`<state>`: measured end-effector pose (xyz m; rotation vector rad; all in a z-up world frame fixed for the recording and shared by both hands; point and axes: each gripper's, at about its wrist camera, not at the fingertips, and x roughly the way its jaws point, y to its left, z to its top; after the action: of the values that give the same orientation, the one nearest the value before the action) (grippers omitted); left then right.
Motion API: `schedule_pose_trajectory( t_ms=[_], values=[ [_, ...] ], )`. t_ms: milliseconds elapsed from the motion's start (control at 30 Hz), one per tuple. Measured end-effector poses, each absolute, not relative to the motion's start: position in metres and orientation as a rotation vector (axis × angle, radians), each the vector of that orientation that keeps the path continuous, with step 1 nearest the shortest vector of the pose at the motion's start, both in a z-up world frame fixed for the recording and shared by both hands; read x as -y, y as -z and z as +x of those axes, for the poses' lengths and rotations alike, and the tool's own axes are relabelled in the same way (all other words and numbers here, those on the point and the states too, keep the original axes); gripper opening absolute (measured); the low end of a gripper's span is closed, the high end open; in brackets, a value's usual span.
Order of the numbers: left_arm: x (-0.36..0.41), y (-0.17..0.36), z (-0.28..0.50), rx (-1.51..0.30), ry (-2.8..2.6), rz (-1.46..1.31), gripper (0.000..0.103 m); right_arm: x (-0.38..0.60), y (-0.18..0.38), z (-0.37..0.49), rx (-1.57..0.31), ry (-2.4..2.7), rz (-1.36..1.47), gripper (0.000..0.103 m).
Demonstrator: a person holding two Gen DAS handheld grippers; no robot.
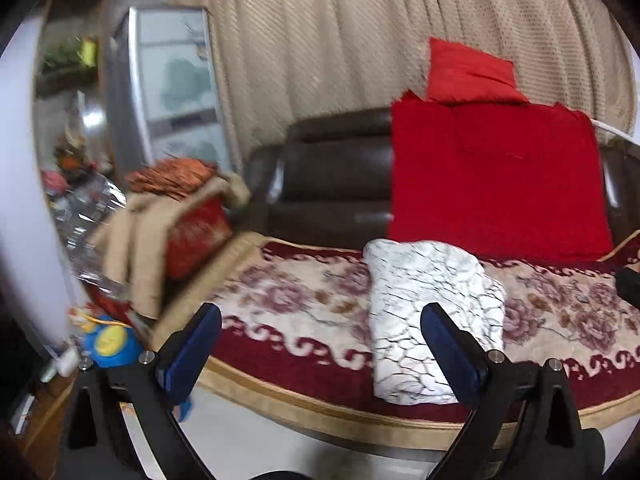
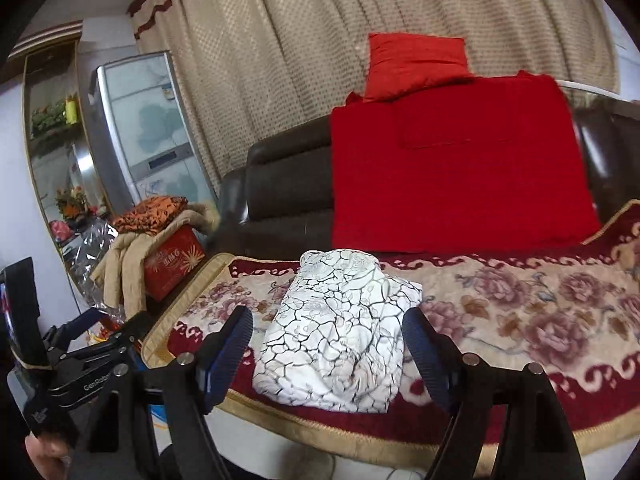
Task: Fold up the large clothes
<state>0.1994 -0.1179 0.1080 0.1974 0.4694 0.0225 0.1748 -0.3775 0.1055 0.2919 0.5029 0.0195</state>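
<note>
A folded white garment (image 1: 432, 312) with a black crackle pattern lies on the floral sofa cover (image 1: 304, 296), near its front edge. My left gripper (image 1: 320, 338) hangs open in front of the sofa, its blue pads wide apart and empty. The same garment (image 2: 340, 332) sits between my right gripper's fingers in that view, but farther off, untouched. My right gripper (image 2: 326, 348) is open with nothing in it. The left gripper (image 2: 76, 344) also shows at the far left of the right wrist view, held by a hand (image 2: 44, 454).
A red cloth (image 2: 456, 168) drapes the dark leather backrest (image 2: 288, 184), with a red cushion (image 2: 416, 64) on top. At the left stand a red box (image 2: 172, 264) under a tan coat (image 2: 124, 264), a cabinet (image 2: 144, 128) and a curtain (image 2: 320, 48) behind.
</note>
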Motion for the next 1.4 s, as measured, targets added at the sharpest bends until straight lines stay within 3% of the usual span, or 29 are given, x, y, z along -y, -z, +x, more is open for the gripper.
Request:
schedule_pose_trajectory(
  t_ms=[433, 1400],
  values=[
    [0.103, -0.16, 0.116, -0.348, -0.01, 0.175, 0.1, 0.351, -0.146, 0.092, -0.489, -0.035, 0.241, 0.08],
    [0.104, -0.175, 0.089, -0.329, -0.004, 0.206, 0.1, 0.338, -0.154, 0.068, -0.494, -0.036, 0.253, 0.08]
  ],
)
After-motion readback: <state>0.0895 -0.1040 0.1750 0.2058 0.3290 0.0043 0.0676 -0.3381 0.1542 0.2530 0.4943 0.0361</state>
